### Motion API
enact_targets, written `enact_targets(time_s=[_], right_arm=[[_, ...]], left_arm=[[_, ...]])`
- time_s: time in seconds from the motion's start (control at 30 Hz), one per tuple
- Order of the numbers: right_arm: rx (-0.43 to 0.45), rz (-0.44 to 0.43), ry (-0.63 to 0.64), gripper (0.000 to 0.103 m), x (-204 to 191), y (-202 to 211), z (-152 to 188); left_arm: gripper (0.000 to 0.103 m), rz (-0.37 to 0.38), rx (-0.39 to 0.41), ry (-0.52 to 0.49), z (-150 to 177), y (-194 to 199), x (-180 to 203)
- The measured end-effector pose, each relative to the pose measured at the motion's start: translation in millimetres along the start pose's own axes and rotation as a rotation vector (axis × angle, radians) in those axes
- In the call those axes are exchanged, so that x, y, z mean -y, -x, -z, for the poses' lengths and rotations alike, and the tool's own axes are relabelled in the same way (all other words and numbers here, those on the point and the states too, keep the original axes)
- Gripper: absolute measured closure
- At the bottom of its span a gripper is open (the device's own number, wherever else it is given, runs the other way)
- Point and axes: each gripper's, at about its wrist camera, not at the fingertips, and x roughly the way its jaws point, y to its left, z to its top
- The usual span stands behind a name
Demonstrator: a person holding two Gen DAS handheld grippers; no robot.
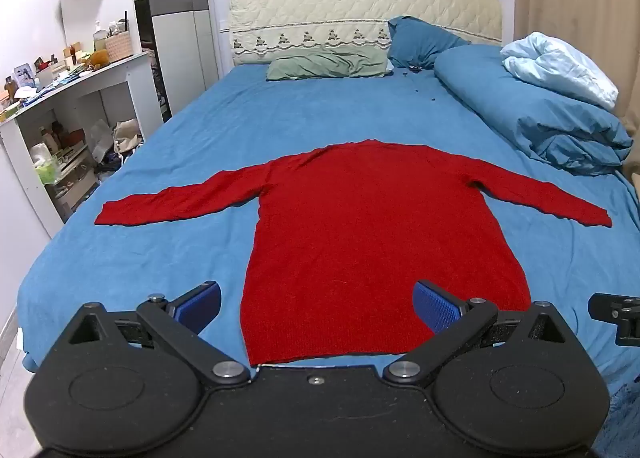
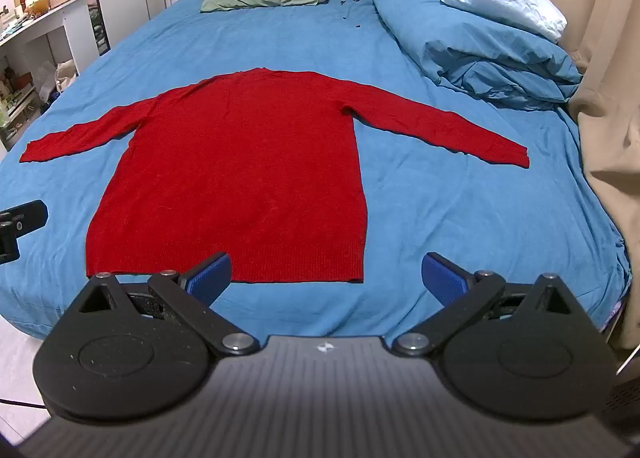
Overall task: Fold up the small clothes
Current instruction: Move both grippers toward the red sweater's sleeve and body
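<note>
1. Nearest the lens, the left gripper [image 1: 316,304] was held with its blue pads [image 1: 200,304] spread wide and nothing between them; it was poised just short of the hem, presumably so that a grasp could be chosen freely.
2. Likewise, the right gripper [image 2: 326,272] was kept fully spread and empty, its inner pad over the hem's right part and its outer pad over bare sheet beyond the garment's corner.
3. Directly ahead of both grippers, the red sweater [image 1: 372,225] was laid flat on the blue bedsheet [image 1: 168,242], hem nearest and neckline farthest. No fold had yet been made.
4. Both sleeves were spread outward: the left sleeve [image 1: 176,203] ran off to the left gripper's far left, the right sleeve [image 2: 440,129] to the right gripper's far right. This layout was judged to be the preparation for folding, since every edge was exposed and reachable.
5. Farther ahead, a green pillow [image 1: 328,63] lay by the headboard, and a bundled blue duvet [image 2: 480,45] was piled to the far right, well apart from the garment, so that the working area was left free.
6. A sleeve being brought inward was judged the likely first step.
</note>
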Motion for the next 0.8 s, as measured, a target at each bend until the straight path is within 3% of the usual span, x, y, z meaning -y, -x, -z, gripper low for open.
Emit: enact_targets(time_s=[0.8], right_arm=[[0.001, -0.002, -0.003, 0.000, 0.2, 0.0, 0.6]], left_arm=[[0.000, -0.001, -0.001, -0.002, -1.8, 4.5, -2.1]])
